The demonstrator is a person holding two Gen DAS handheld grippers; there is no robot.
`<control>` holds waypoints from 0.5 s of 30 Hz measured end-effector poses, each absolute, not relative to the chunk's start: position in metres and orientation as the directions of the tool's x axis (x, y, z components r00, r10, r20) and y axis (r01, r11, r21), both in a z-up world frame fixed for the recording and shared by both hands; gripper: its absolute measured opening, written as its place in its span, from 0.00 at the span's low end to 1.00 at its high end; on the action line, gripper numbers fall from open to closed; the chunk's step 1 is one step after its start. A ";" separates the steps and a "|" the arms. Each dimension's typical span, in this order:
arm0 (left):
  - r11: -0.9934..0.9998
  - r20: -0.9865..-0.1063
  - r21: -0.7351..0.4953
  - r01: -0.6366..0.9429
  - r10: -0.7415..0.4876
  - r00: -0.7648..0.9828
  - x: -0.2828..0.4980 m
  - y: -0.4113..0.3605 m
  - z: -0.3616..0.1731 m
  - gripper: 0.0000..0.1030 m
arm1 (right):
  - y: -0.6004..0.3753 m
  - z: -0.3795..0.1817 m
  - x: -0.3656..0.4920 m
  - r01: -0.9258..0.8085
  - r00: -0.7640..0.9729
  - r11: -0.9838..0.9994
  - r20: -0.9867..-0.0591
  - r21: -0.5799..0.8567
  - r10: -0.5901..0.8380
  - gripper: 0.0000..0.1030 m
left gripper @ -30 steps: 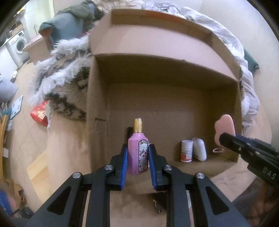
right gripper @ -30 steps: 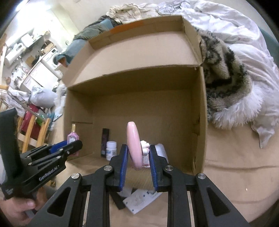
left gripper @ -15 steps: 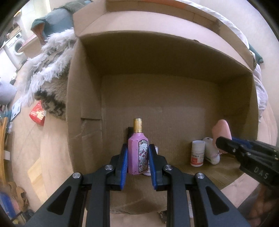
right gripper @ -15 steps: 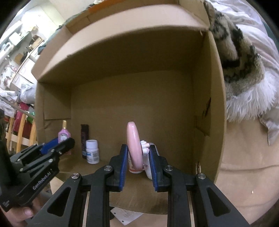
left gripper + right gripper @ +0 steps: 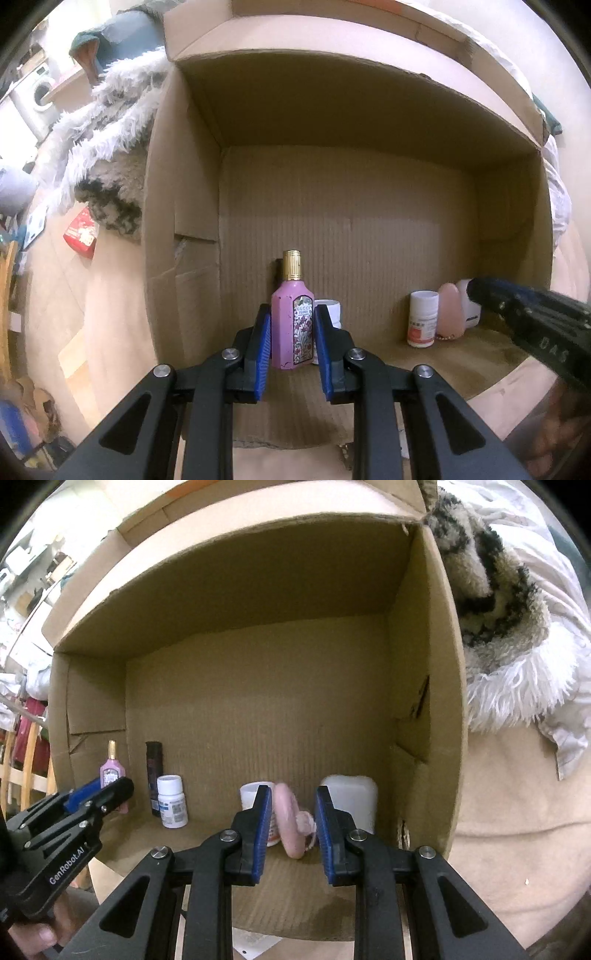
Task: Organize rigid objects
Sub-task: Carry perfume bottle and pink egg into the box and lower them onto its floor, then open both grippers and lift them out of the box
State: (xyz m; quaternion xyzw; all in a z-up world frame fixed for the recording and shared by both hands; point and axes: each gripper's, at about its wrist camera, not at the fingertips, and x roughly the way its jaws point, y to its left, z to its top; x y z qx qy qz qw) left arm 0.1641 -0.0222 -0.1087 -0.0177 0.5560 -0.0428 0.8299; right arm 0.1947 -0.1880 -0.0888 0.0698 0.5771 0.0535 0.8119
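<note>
Looking into a cardboard box [image 5: 184,206] from the left wrist: left gripper [image 5: 292,345] clamping an upright pink perfume bottle [image 5: 292,328], base nearing the floor. From the right wrist: right gripper [image 5: 290,821] enclosing an on-edge pink disc [image 5: 290,823], grip unclear, beside a white bottle [image 5: 351,797].

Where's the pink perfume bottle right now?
The pink perfume bottle stands upright between the left gripper pads, at the cardboard box left side, beside the dark tube.
</note>
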 end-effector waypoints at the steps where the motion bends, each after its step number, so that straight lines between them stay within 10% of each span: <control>1: 0.996 -0.922 -0.075 0.052 -0.089 0.378 0.164 -0.023 -0.109 0.20 | -0.187 -0.087 0.195 -0.011 0.335 0.985 -0.927 0.174 0.168 0.25; 8: 0.996 -0.908 -0.073 0.049 -0.086 0.410 0.161 -0.022 -0.099 0.19 | -0.189 -0.078 0.194 -0.026 0.356 0.973 -0.907 0.231 0.225 0.31; 10: 0.995 -0.902 -0.065 0.069 -0.088 0.423 0.160 -0.025 -0.095 0.20 | -0.190 -0.074 0.193 -0.025 0.373 0.970 -0.898 0.240 0.232 0.55; 15: 0.995 -0.903 -0.057 0.076 -0.084 0.420 0.158 -0.027 -0.093 0.39 | -0.186 -0.063 0.191 -0.049 0.416 0.967 -0.875 0.250 0.247 0.80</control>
